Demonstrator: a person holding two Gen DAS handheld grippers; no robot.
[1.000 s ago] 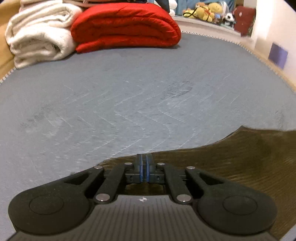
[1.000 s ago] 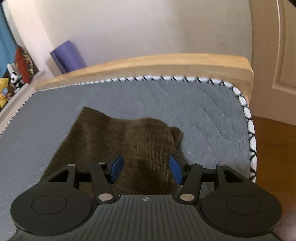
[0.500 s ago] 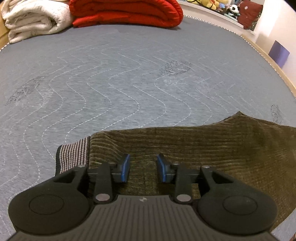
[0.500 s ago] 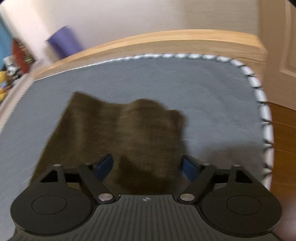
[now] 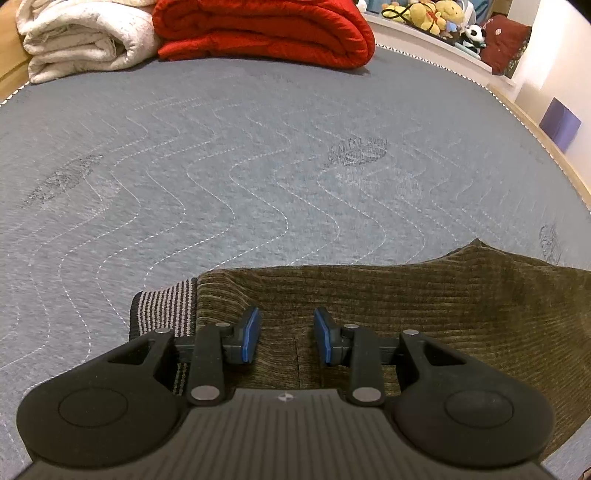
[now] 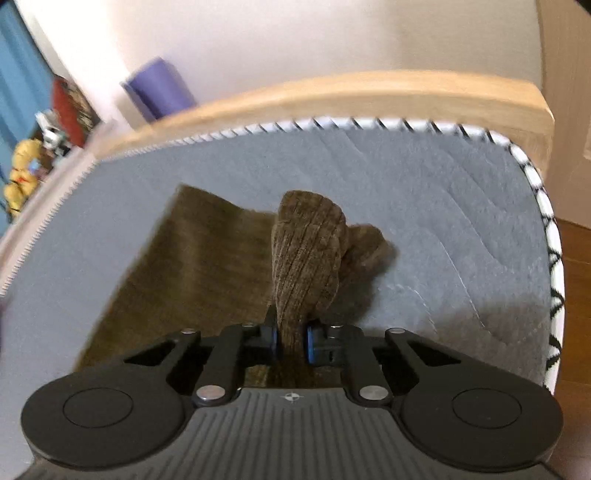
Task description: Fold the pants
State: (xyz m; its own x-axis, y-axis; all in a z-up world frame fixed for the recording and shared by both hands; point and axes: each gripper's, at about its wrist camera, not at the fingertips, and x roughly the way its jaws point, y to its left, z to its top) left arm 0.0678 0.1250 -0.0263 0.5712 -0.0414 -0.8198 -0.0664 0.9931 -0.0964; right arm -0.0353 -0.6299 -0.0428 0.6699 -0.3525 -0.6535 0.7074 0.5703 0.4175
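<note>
Olive-brown corduroy pants [image 5: 424,302] lie flat on the grey mattress [image 5: 221,166], their striped waistband [image 5: 162,310] at the left end. My left gripper [image 5: 284,321] hovers over the waist end, open, its blue pads apart above the cloth. In the right wrist view the pants [image 6: 192,266] spread toward the bed's corner. My right gripper [image 6: 291,332] is closing its jaws on a bunched ridge of the fabric [image 6: 306,251], which stands up between the pads.
A folded red blanket [image 5: 266,29] and a white blanket [image 5: 81,37] sit at the far end of the mattress. Stuffed toys [image 5: 432,14] line a ledge. A wooden bed frame [image 6: 369,96] and a purple roll [image 6: 159,92] lie beyond the corner; floor [image 6: 576,277] drops off right.
The left gripper went from shut to open and the waistband came into view. The right gripper's jaws closed from wide apart onto the cloth, raising a ridge of it.
</note>
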